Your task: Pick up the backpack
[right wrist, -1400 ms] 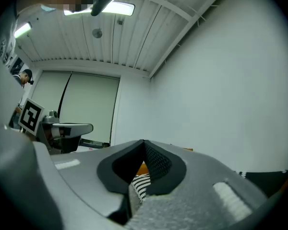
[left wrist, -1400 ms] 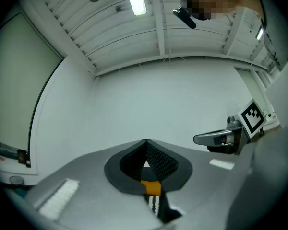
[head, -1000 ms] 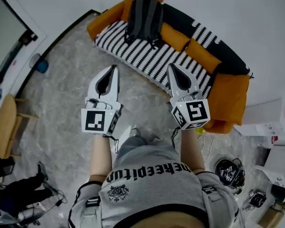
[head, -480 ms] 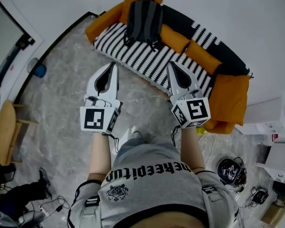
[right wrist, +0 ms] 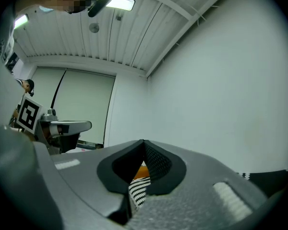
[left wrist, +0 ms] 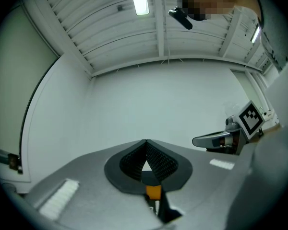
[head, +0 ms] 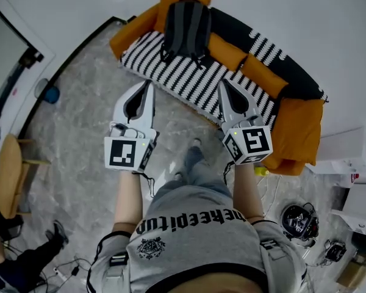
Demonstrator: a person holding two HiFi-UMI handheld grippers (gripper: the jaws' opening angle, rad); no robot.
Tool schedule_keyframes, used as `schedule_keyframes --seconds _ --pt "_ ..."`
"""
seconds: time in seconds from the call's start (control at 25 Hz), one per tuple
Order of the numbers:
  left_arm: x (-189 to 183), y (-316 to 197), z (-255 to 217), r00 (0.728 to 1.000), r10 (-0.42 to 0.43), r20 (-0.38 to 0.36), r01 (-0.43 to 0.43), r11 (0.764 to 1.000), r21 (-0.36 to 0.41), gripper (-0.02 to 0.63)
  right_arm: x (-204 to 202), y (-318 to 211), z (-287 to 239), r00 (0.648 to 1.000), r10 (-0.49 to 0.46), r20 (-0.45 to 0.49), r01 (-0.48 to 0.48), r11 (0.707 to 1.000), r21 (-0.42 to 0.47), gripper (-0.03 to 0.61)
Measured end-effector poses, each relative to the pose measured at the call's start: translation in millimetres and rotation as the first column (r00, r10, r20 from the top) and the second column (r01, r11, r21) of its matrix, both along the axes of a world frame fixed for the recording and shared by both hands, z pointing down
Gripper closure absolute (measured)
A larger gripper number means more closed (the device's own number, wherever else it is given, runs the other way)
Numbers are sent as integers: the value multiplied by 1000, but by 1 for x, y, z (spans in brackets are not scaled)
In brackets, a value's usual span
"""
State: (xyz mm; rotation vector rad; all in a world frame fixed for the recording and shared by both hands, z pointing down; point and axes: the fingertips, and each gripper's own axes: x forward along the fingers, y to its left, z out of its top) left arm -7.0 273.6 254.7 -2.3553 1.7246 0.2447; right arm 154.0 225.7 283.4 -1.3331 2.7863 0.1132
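Left gripper (head: 147,85) and right gripper (head: 223,84): both clenched, empty, side by side. Backpack (head: 186,26) stands on the striped sofa (head: 189,81), well ahead of both tips, nearer the left one. Best course, likely: close in first, open jaws late, grip near the bag's top.

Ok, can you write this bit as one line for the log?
backpack: on sofa, untouched | left gripper: shut, empty | right gripper: shut, empty | step: both apart from backpack
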Motion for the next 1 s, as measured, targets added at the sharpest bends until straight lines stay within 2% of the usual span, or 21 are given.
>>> schedule_keyframes --seconds 0.48,1.0 --pt "-16 -81 -1 999 -35 -10 35 999 0 594 -16 -86 0 1000 -31 2 31 1000 -6 577" --pt "-12 -185 -9 997 -79 -10 79 997 -10 594 -16 -195 -12 997 -82 3 82 997 4 577"
